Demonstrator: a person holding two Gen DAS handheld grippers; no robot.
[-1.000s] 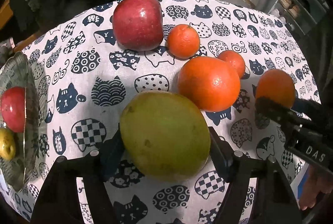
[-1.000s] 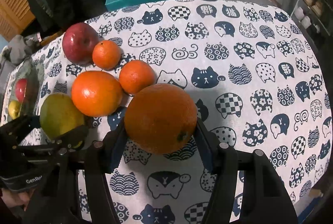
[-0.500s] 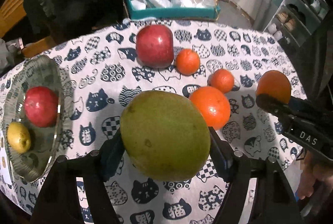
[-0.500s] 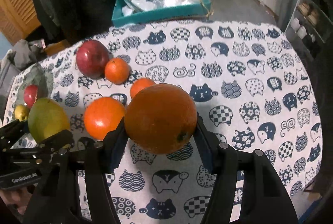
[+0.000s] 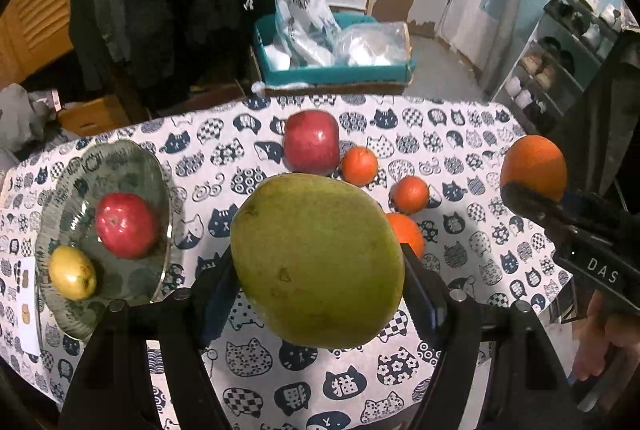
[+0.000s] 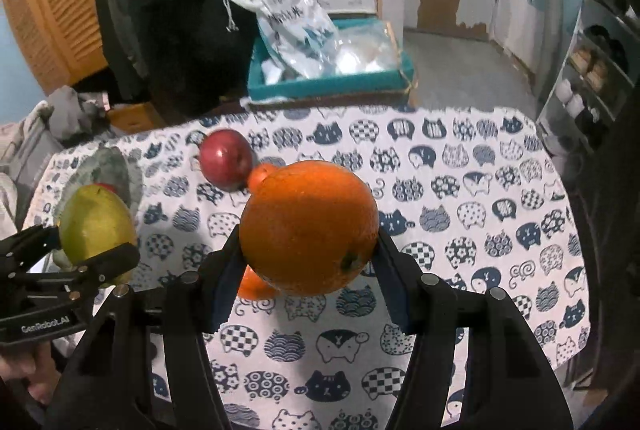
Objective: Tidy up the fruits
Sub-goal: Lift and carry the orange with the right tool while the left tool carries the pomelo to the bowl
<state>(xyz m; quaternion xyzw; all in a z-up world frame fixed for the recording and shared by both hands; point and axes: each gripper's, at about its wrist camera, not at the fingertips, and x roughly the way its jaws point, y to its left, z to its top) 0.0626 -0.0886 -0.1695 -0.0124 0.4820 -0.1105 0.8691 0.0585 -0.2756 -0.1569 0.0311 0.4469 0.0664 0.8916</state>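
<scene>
Overhead, both fruits (image 5: 318, 260) clear of tablecloth (image 5: 472, 134)

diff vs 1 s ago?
Both grippers rose off the table with their fruit: left gripper lifted the green mango, right gripper the large orange. Grips unchanged. Apple, three small oranges and the glass bowl stayed put.

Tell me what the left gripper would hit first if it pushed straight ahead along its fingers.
Probably the tablecloth, just beyond the green fruit that the left gripper holds. The glass bowl lies to the left, the oranges to the right. Depth is hard to judge.
</scene>
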